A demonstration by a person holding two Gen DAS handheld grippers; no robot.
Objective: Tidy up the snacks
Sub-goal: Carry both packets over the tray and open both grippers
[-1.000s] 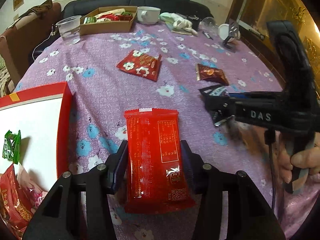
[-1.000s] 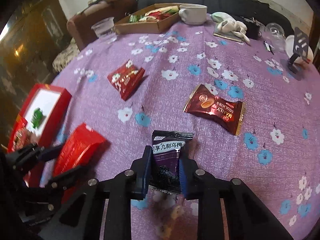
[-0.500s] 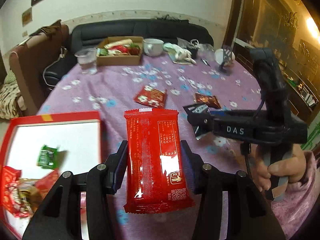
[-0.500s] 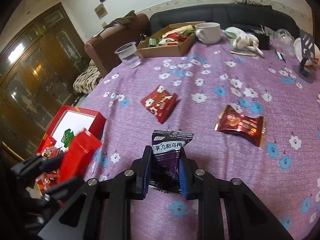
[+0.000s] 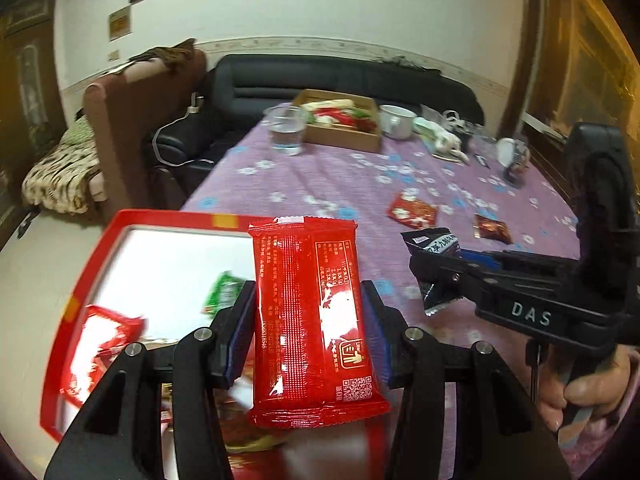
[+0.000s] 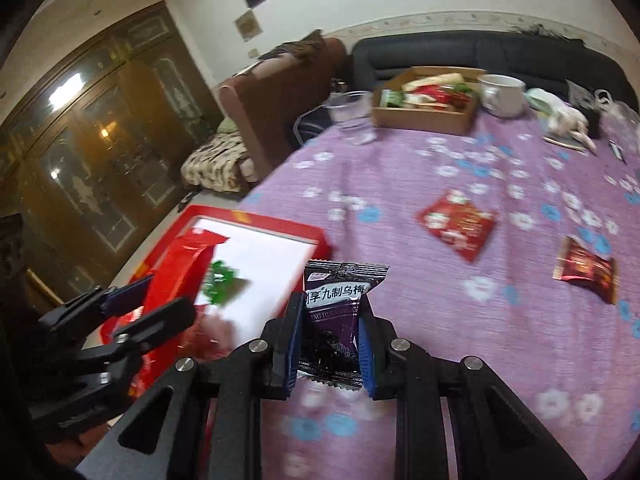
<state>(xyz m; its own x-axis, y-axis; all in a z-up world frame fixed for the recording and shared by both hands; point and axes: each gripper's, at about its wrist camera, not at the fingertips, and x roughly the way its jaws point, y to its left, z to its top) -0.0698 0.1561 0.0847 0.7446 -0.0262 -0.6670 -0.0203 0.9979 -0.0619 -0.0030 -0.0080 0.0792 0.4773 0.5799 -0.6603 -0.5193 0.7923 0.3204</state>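
Note:
My left gripper (image 5: 308, 332) is shut on a long red snack packet (image 5: 312, 312) and holds it above the red box (image 5: 160, 220), which has a white inside and several snacks in it. My right gripper (image 6: 330, 344) is shut on a small black plum packet (image 6: 336, 312), held in the air just right of the box (image 6: 256, 220). The right gripper with its packet (image 5: 434, 246) also shows in the left wrist view. A red flowered packet (image 6: 458, 222) and a dark red packet (image 6: 586, 270) lie on the purple tablecloth (image 6: 400, 184).
At the table's far end stand a cardboard tray of snacks (image 5: 340, 124), a clear cup (image 5: 286, 132), a white mug (image 5: 396, 120) and small clutter (image 5: 448, 140). A black sofa (image 5: 320, 76) and a brown armchair (image 5: 132, 120) lie beyond. The box sits at the table's left edge.
Both grippers have risen and swung left with their packets. The left one now hangs over the red box; the right one has followed to just beside it.

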